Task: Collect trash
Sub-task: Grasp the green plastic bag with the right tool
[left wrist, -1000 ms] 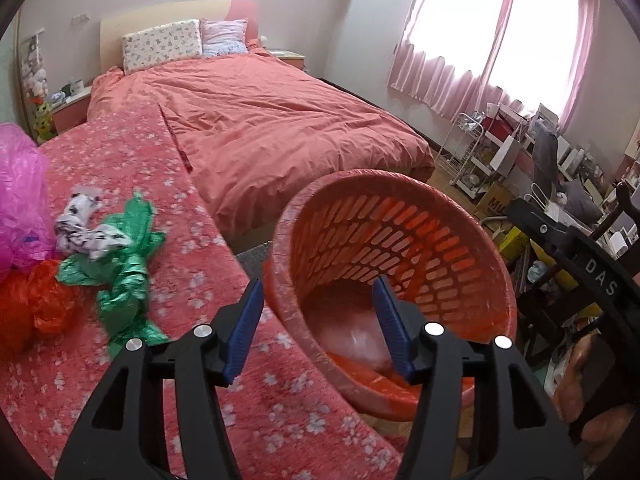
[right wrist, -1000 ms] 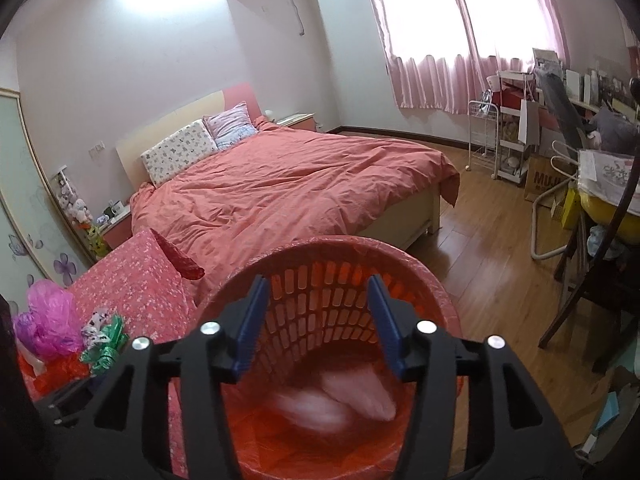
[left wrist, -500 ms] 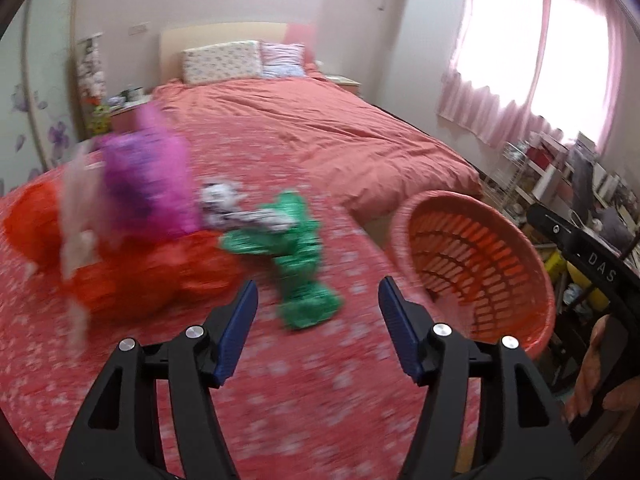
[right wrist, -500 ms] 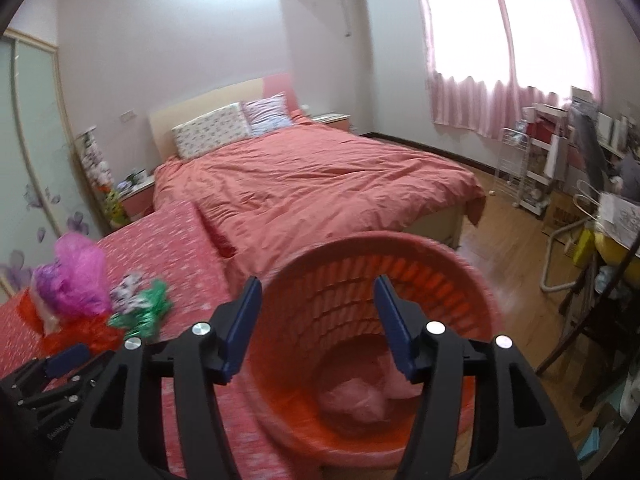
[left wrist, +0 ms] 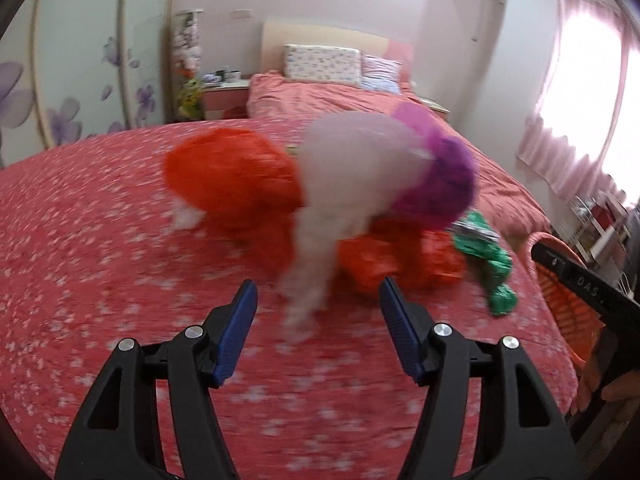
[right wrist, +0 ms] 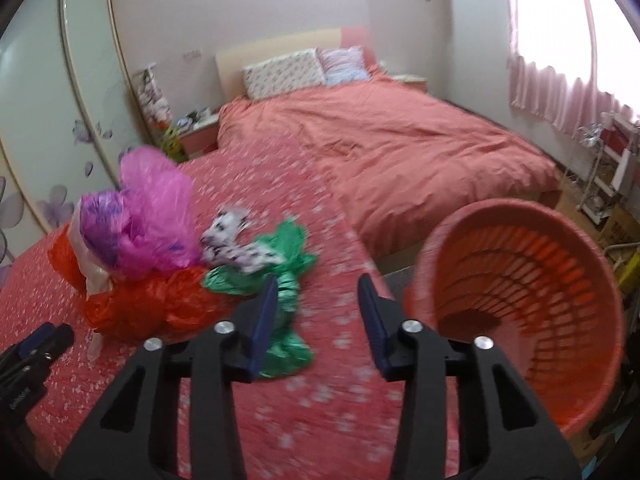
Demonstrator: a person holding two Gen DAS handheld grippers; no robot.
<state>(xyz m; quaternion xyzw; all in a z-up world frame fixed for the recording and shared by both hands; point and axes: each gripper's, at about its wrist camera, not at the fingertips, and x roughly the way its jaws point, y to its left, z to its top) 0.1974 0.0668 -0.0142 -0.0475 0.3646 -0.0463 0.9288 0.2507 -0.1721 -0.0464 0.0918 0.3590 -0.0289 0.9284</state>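
A heap of crumpled plastic bags lies on the red flowered cloth (left wrist: pixel 100 264): an orange bag (left wrist: pixel 236 184), a pale translucent bag (left wrist: pixel 352 168), a purple-pink bag (right wrist: pixel 152 216), a green bag (right wrist: pixel 284 264) and a black-and-white scrap (right wrist: pixel 236 244). My left gripper (left wrist: pixel 318 300) is open and empty, just short of the pale bag. My right gripper (right wrist: pixel 318 300) is open and empty, beside the green bag. The orange slatted basket (right wrist: pixel 520 308) stands at the right edge of the cloth.
A bed with a salmon duvet (right wrist: pixel 400 144) lies behind. A nightstand (left wrist: pixel 224 96) and wardrobe doors (right wrist: pixel 48 128) are at the left. A white rack (right wrist: pixel 604 168) and clutter stand on the wooden floor at the right.
Both grippers have swung left, away from the basket and toward the bag heap. The left gripper now faces the pale and orange bags up close. Both stay open and empty.
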